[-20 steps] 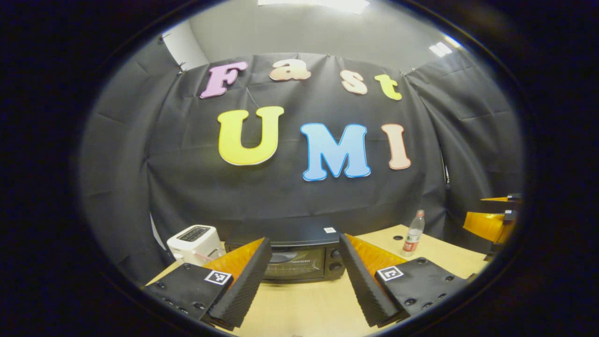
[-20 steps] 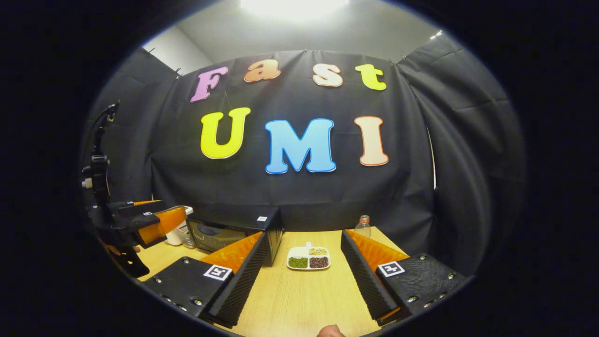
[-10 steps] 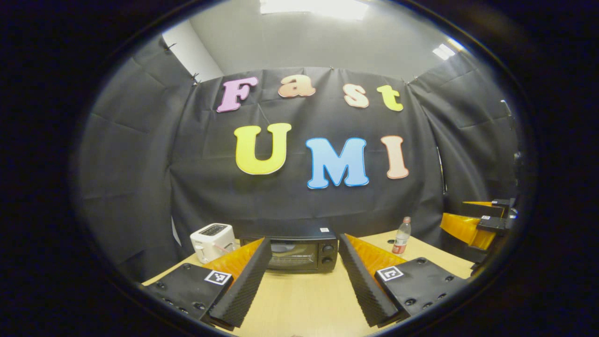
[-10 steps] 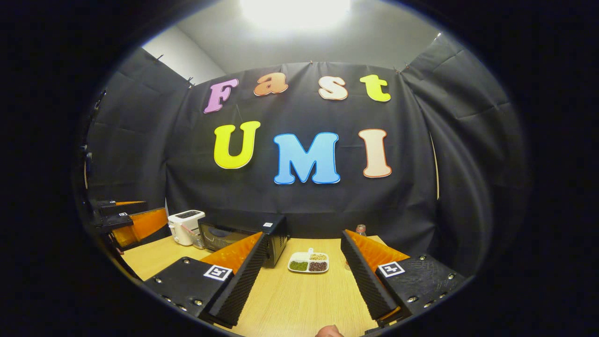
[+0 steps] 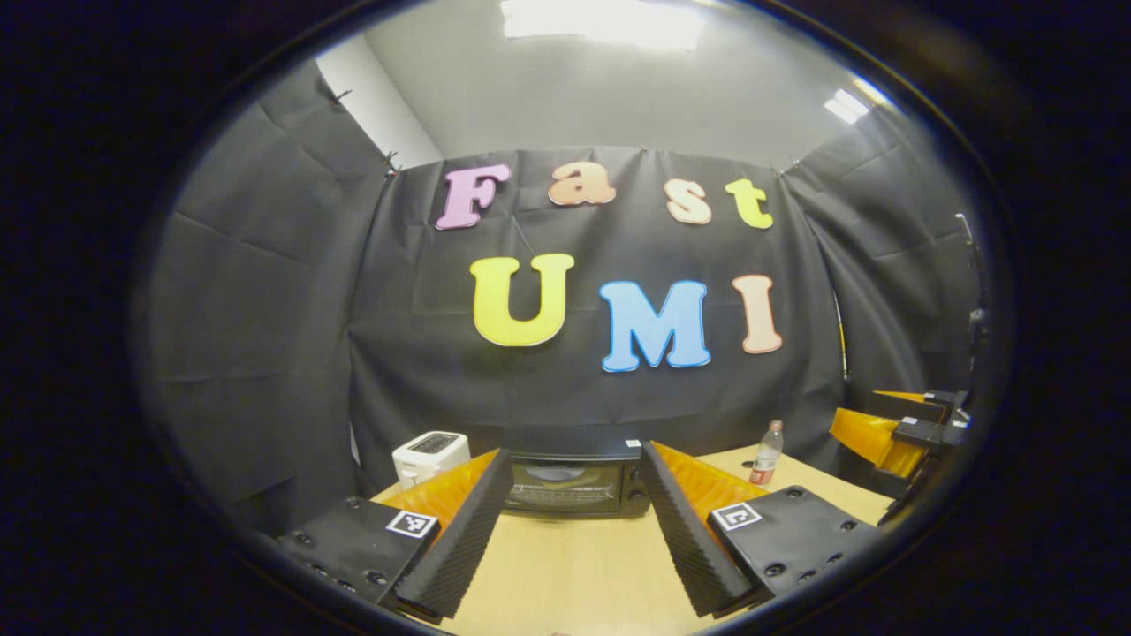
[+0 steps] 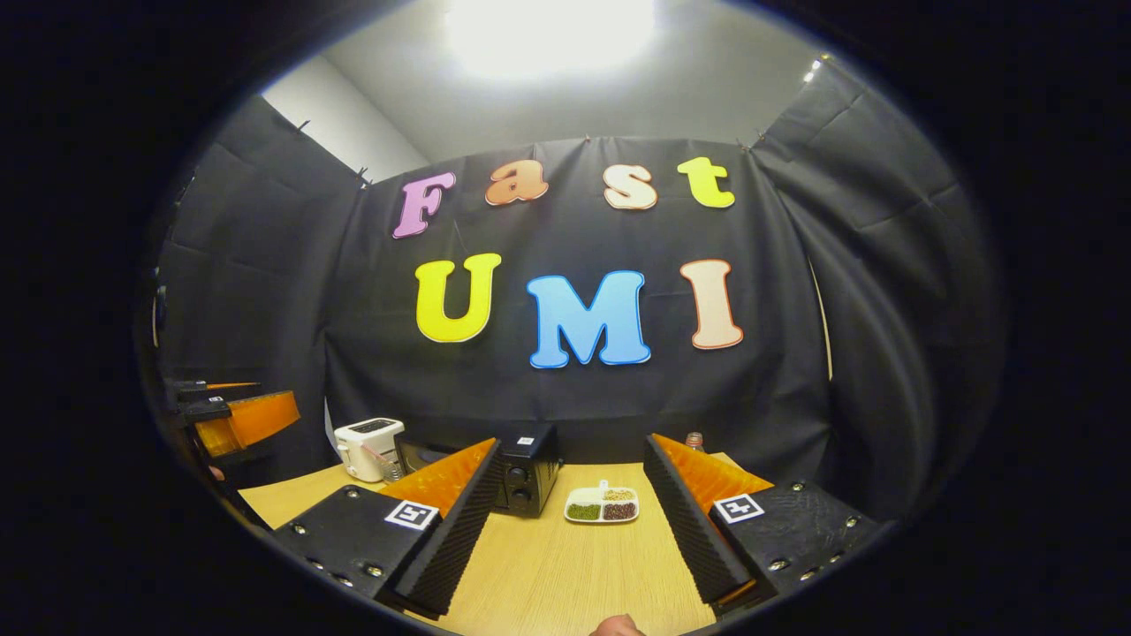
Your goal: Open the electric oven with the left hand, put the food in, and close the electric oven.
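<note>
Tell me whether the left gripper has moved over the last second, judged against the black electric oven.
Yes. In the left gripper view the black electric oven looks smaller between the left gripper fingers, so it has backed away.

Toaster [image 5: 429, 455] left of oven [image 5: 570, 481], bottle [image 5: 766, 452] seemingly right

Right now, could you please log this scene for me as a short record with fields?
oven: black electric oven, door shut, at the back of the light wooden table
food: white divided tray of beans, on the table right of the oven
left tongs: open, empty, facing the oven
right tongs: open, empty, facing the tray
other items: white toaster left of the oven; clear plastic bottle to its right
</note>
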Demonstrator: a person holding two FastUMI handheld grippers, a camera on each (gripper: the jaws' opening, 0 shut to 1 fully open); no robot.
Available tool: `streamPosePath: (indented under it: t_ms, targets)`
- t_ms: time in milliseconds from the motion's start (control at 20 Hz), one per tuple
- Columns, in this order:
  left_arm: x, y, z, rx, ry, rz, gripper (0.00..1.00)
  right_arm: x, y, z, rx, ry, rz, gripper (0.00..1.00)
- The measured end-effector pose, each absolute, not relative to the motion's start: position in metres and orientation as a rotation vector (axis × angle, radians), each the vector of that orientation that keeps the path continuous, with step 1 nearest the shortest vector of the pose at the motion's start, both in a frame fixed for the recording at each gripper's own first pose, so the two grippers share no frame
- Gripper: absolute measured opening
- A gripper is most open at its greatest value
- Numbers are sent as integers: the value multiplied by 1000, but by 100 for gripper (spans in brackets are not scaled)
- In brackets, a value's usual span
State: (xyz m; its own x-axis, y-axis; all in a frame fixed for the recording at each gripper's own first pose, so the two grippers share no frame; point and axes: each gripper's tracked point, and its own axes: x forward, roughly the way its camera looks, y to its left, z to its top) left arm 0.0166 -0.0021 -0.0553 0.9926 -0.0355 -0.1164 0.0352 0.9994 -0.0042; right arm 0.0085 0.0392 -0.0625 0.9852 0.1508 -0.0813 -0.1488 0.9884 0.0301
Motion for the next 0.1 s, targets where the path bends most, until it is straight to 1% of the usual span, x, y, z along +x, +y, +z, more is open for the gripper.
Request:
streamPosePath:
  t_ms: [50, 100]
  targets:
    - [16, 0, -55, -1, 118, -35, 90, 9, 41, -59, 23, 74, 150, 97]
    - [16, 4, -53, 1, 120, -32, 100, 8, 42, -55, 25, 65, 145, 98]
